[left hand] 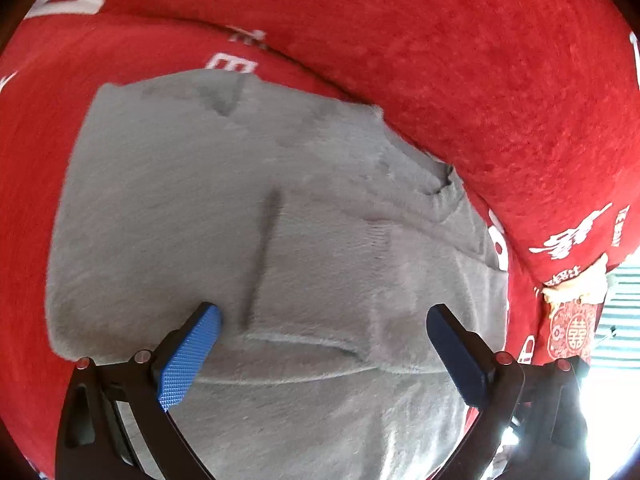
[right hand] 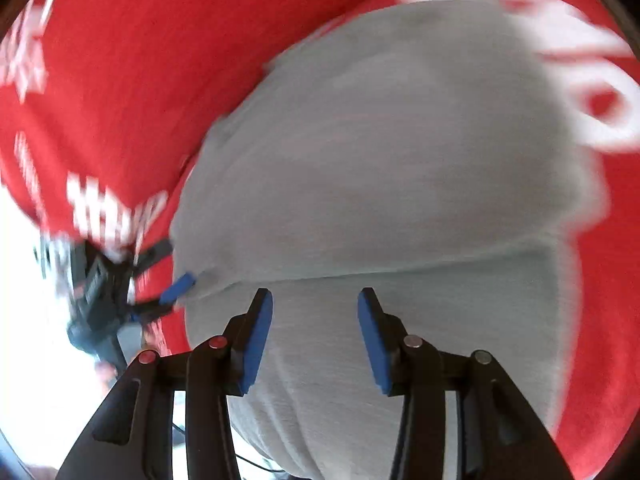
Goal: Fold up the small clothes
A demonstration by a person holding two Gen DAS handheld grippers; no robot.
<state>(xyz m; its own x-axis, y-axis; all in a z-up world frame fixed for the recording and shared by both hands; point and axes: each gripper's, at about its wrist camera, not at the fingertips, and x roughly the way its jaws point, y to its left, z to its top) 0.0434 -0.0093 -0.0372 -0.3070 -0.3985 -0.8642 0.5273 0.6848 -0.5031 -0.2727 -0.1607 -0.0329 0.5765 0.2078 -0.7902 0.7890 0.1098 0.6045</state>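
Observation:
A fuzzy grey garment (left hand: 180, 200) lies partly folded on a red cloth with white print (left hand: 32, 160). A folded edge crosses the garment near the bottom of the left wrist view. My left gripper (left hand: 324, 312) hangs just above that fold, its blue pads (left hand: 188, 356) wide apart with nothing between them. In the blurred right wrist view the same garment (right hand: 380, 160) fills the middle. My right gripper (right hand: 315, 296) stands over its near layer, jaws apart, gripping nothing. The left gripper (right hand: 176, 286) shows there at the garment's left edge.
A raised roll of the red cloth (left hand: 480, 80) runs behind the garment from upper left to right. A red patterned ornament (left hand: 572, 328) hangs at the right edge beside bright window light (left hand: 616, 380). Glare whites out the left side (right hand: 24, 300) in the right wrist view.

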